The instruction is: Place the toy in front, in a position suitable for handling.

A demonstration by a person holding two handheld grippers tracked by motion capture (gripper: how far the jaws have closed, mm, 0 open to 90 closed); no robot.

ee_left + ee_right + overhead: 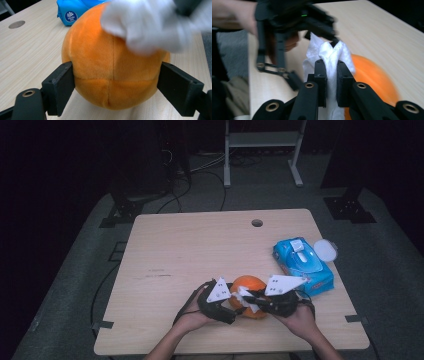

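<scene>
An orange plush ball (248, 287) rests near the table's front edge. My left gripper (234, 309) comes at it from the left. In the left gripper view both black pads (60, 87) press the sides of the ball (112, 72), so that gripper (117, 85) is shut on it. My right gripper (256, 301) reaches in from the right. Its jaws (332, 67) are shut on a crumpled white wipe (329, 53), and the wipe (145, 27) lies against the top of the ball (372, 77).
A blue pack of wet wipes (302, 265) lies at the right of the wooden table (200, 250), with a round white lid (325, 250) at the table's right edge beside it. A cable hole (257, 223) sits near the far edge.
</scene>
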